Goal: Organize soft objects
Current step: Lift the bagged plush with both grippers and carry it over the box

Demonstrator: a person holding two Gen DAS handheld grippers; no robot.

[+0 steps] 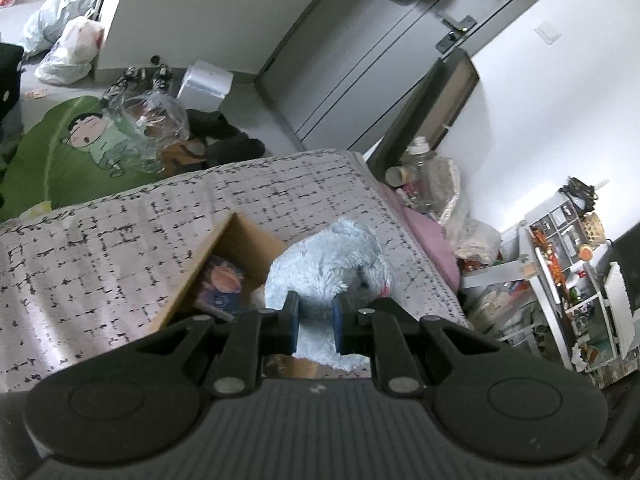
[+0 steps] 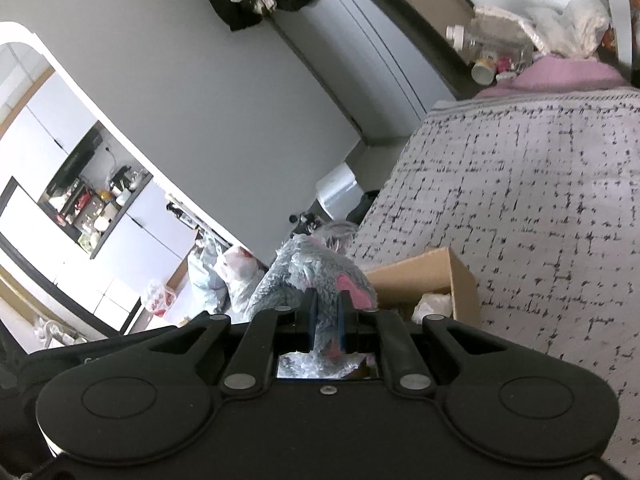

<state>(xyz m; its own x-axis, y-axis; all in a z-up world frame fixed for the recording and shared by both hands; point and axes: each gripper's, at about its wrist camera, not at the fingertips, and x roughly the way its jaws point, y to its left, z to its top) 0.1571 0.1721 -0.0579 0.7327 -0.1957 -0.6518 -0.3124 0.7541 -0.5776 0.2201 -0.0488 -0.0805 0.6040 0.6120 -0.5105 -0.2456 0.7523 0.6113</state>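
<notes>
In the left wrist view my left gripper (image 1: 315,322) is shut on a pale blue fluffy plush toy (image 1: 328,264), which hangs over the open cardboard box (image 1: 240,240) on the bed. A book or card with a purple and orange cover (image 1: 222,284) lies inside that box. In the right wrist view my right gripper (image 2: 326,326) is shut on a grey plush toy with a pink ear patch (image 2: 316,276), held beside the cardboard box (image 2: 440,276). Something white and crumpled (image 2: 434,304) lies in the box.
The box sits on a bed with a grey cross-patterned cover (image 1: 120,248). On the floor beyond are a green cartoon cushion (image 1: 72,152), plastic bags (image 1: 68,52) and a clear bag (image 1: 156,120). A cluttered shelf unit (image 1: 568,280) stands at the right. A grey door (image 1: 380,40) faces the bed.
</notes>
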